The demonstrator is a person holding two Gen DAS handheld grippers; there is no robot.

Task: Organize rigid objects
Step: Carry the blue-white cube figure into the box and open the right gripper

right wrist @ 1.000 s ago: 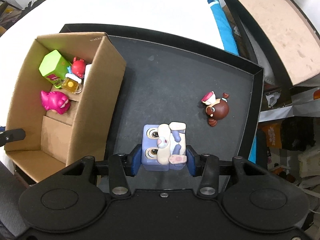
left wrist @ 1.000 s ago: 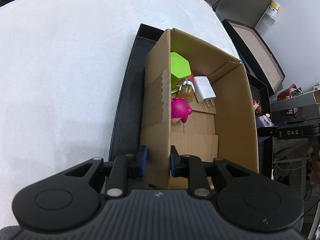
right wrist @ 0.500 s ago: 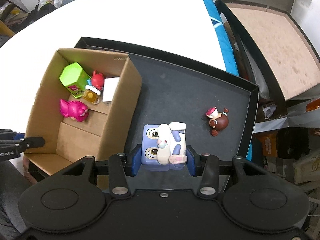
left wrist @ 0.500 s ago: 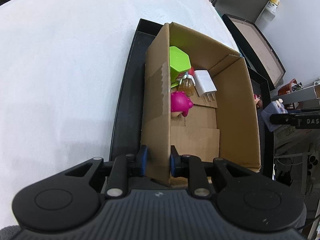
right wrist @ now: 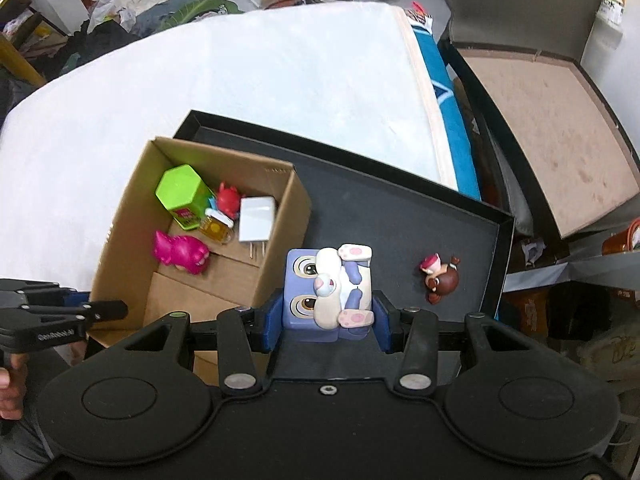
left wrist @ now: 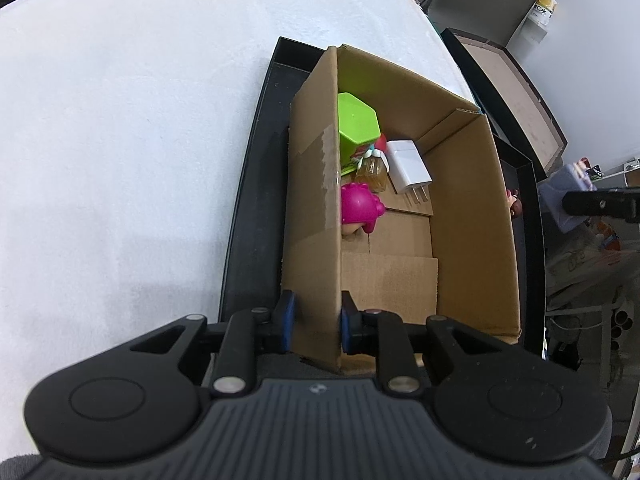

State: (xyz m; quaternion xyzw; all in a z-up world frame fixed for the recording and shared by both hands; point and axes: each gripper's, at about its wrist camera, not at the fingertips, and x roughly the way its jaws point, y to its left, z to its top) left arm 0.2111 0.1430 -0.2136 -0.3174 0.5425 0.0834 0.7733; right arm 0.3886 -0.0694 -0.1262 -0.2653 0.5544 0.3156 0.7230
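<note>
Left gripper (left wrist: 313, 328): fingers nearly closed, clamped on the near end of the left wall of the cardboard box (left wrist: 472, 216), one finger outside the wall, one inside. The box stands open-topped in the left part of a black tray (right wrist: 400, 216), which lies on a white surface (left wrist: 120, 140).

Beyond the left fingers, at the far end of the box: green hexagonal container (left wrist: 356, 122) against the clamped wall, small amber bottle (left wrist: 372, 168) just beside it, white plug adapter (left wrist: 408, 166) to the right of the bottle, and a magenta toy (left wrist: 358, 208) nearer, against the same wall. A small red figure (right wrist: 228, 200) sits between the green container and the adapter.

Right gripper (right wrist: 327, 322): fingers partly open and pressed on both sides of a purple block toy (right wrist: 304, 292) with a pale rabbit-like figure on top; the toy is held clear above the tray floor, just right of the box's right wall. A brown figurine (right wrist: 440, 278) lies on the tray floor to the right of these fingers, well apart from the box.
</note>
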